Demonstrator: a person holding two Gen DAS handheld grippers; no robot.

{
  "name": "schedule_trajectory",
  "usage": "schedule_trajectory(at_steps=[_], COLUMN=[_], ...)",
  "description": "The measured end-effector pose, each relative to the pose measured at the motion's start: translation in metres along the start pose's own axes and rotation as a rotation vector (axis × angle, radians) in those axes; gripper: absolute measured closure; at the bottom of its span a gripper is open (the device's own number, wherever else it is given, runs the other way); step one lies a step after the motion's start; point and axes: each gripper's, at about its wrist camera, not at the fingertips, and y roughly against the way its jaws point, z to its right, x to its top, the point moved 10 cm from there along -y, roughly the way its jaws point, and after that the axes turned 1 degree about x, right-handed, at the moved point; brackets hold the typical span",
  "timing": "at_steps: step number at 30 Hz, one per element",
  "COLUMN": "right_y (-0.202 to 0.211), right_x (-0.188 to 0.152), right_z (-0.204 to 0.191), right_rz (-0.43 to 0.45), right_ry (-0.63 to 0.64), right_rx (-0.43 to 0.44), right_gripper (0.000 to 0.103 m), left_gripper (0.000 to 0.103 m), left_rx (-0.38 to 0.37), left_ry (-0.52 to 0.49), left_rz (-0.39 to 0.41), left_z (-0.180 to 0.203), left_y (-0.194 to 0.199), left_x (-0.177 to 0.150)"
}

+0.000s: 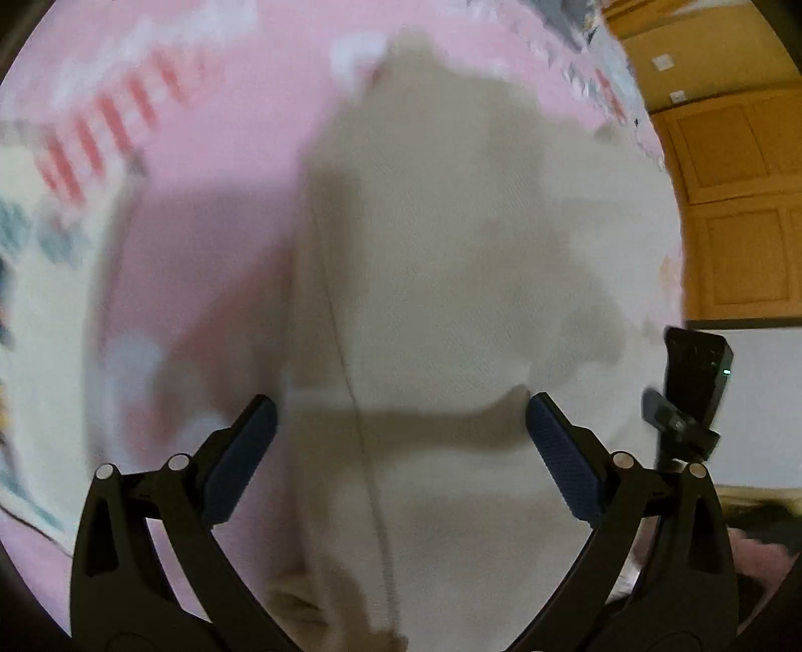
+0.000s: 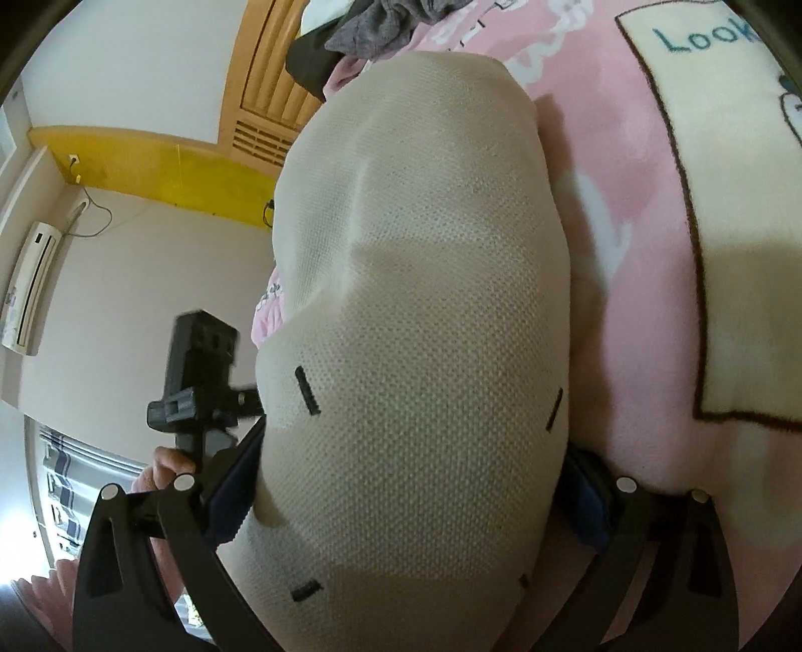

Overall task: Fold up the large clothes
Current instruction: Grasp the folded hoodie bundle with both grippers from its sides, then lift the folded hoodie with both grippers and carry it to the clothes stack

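A large cream knit garment [image 1: 451,261] lies spread on a pink blanket [image 1: 210,251]; this view is motion-blurred. My left gripper [image 1: 401,431] hovers over the garment, open, with nothing between its blue pads [image 1: 245,451]. In the right wrist view the same cream garment [image 2: 426,301], with short black marks on it, bulges up close to the camera. It fills the gap between the wide-apart fingers of my right gripper [image 2: 416,486] and hides their tips. The jaws stand open around the fabric. The left gripper's body [image 2: 200,381] and a hand [image 2: 165,466] show at the left.
The pink blanket [image 2: 626,175] carries a cream panel [image 2: 742,251] with lettering. A heap of dark grey clothes [image 2: 391,25] lies at the far end. Wooden cabinet doors [image 1: 742,200] stand to the right, and a wall air conditioner [image 2: 30,286] hangs at left.
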Motion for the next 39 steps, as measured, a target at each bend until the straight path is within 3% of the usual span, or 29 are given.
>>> schedule_trajectory(at_steps=[3,5,8,11,13,19,24,30,37,39], right_y=[-0.003,-0.003,-0.002,-0.003,-0.003,-0.011,-0.015,-0.011,-0.012,-0.01], right_x=[0.003,0.003,0.004,0.005,0.003,0.003,0.003,-0.001,-0.006,-0.008], right_z=[0.001,0.001,-0.001,-0.001,0.0,0.001,0.006,0.007,0.003,-0.001], right_rz=[0.008,-0.004,-0.035,-0.042,-0.039,-0.107,-0.146,-0.113,-0.16,-0.156], right_ry=[0.008,0.008,-0.012,-0.026,-0.025,-0.031,-0.07,-0.077,-0.081,-0.064], right_rx=[-0.002,-0.002,0.009,0.007,-0.009,-0.061,-0.079,-0.075,-0.111,-0.104], right_gripper=[0.008,0.008,0.008,0.008,0.008,0.006,0.006,0.006,0.008,0.014], left_gripper=[0.006,0.006,0.006,0.006,0.006,0.005,0.005,0.005,0.012,0.013], left_rx=[0.014,-0.035,-0.187,-0.243,-0.217,-0.219,-0.199,-0.116,-0.103,-0.108], left_ry=[-0.031,-0.021,0.007,-0.044,-0.104,-0.081,-0.094,-0.038,-0.051,-0.054], left_rz=[0.023,-0.013,-0.112,-0.155,-0.147,-0.169,-0.261,-0.194,-0.129,-0.119], left_z=[0.002,-0.001,0.009,0.038,0.05,0.043,0.041,0.042,0.049,0.052], left_y=[-0.008,-0.011,-0.013,-0.014,-0.017,-0.032,-0.037,-0.038,-0.026,-0.02], left_x=[0.004,0.005,-0.003,-0.021,-0.027,-0.021,-0.014,-0.01,-0.009,-0.011])
